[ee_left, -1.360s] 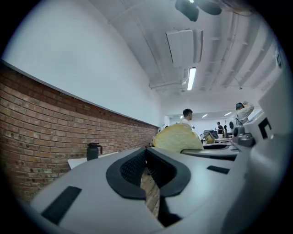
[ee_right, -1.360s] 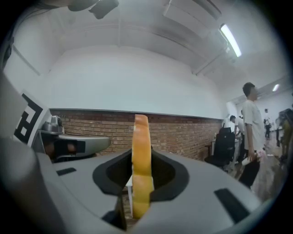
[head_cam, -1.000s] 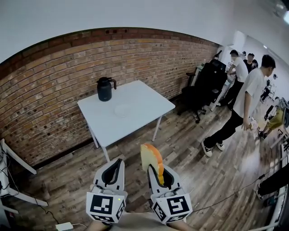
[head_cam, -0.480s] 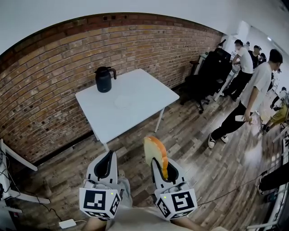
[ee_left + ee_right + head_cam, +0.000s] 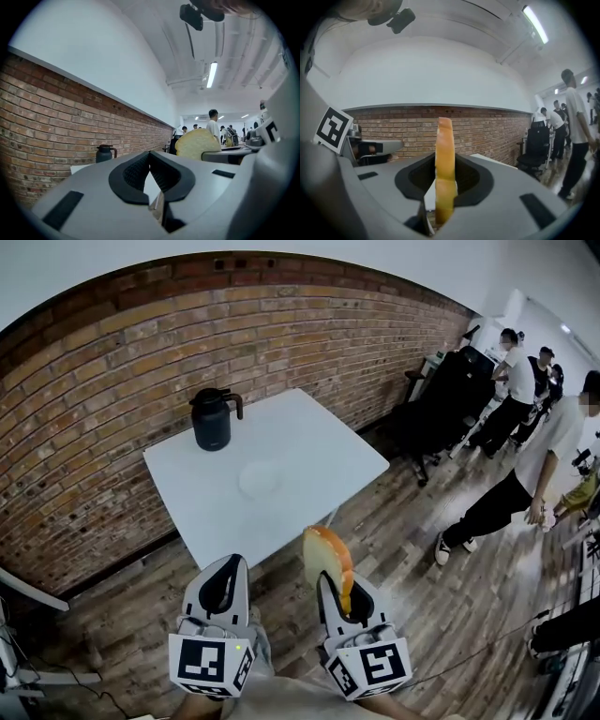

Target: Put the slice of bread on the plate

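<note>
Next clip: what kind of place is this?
Probably a shared office or lab workroom, not a home kitchen: black office chairs with several people standing beside them, a plain white table near a brick wall, and a wood floor.

Head view high, steeply down; gripper views low, level; all share table [image 5: 309, 456], brick wall [image 5: 112, 381].

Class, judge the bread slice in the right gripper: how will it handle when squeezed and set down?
Probably light and fairly stiff: the bread slice stands upright above the right gripper without drooping. Thin, so released edge-on it should topple flat.
</note>
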